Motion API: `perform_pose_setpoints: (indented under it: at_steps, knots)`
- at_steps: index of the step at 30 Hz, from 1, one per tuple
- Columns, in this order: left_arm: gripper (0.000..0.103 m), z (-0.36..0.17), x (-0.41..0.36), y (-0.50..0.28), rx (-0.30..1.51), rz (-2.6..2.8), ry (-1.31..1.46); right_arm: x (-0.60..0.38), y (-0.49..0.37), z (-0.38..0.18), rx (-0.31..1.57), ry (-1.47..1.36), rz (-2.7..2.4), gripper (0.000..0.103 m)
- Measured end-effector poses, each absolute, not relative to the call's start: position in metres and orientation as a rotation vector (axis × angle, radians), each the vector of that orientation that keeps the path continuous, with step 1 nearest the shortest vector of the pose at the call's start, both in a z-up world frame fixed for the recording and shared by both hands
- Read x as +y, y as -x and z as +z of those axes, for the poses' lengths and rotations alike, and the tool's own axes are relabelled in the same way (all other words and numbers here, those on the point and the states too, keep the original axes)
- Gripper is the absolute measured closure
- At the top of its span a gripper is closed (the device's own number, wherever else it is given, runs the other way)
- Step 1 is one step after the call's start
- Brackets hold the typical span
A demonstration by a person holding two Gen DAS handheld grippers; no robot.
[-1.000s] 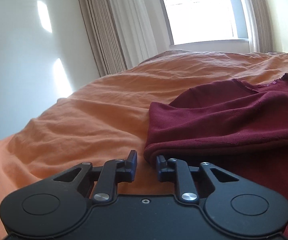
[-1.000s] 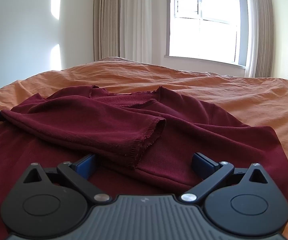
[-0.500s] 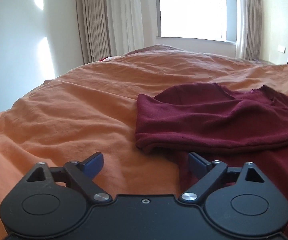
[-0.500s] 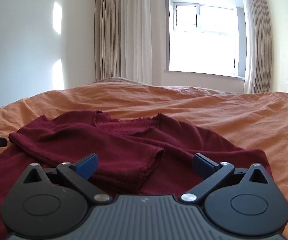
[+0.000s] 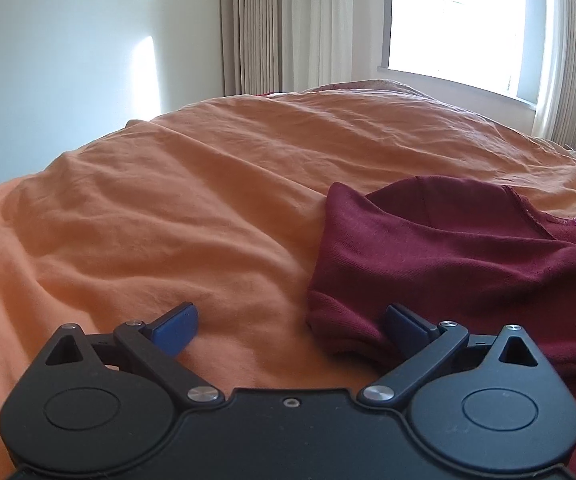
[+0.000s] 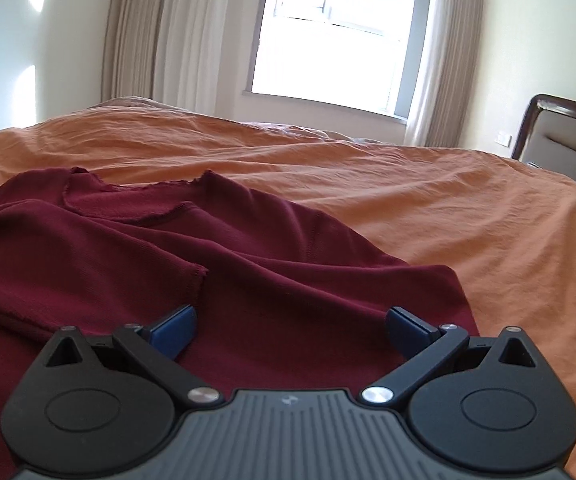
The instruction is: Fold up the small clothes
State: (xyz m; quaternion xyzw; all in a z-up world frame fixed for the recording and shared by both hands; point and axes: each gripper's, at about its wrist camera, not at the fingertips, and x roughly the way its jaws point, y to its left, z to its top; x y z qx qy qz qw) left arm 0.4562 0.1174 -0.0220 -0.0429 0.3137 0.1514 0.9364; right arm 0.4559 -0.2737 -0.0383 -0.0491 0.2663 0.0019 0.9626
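A dark red long-sleeved top [image 6: 248, 264] lies on the orange bedspread [image 6: 428, 200], neckline away from me, its left sleeve folded across the body. In the left wrist view the folded left edge of the top [image 5: 428, 264] lies at the right. My left gripper [image 5: 290, 326] is open and empty, over the bedspread [image 5: 168, 220], its right finger beside the fold. My right gripper [image 6: 291, 326] is open and empty, low over the top's right half.
A window with curtains [image 6: 328, 40] stands beyond the bed. A padded headboard [image 6: 564, 136] is at the right. A white wall [image 5: 68, 60] runs along the bed's left side.
My left gripper has opened, let go of the folded sleeve edge and swung left. My right gripper has stayed open and turned right, toward the top's right side.
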Motion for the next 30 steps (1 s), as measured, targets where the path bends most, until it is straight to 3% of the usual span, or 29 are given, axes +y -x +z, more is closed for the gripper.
perform_pose_setpoints:
  at_steps: [14,30]
  knots:
    - [0.001,0.018,0.097,-0.373,0.622,0.152,0.076,-0.297,-0.333,0.001,0.548,0.115,0.275,0.0]
    - [0.001,-0.012,0.069,-0.225,0.657,-0.044,-0.05,-0.322,-0.158,-0.026,0.545,0.189,0.193,0.0]
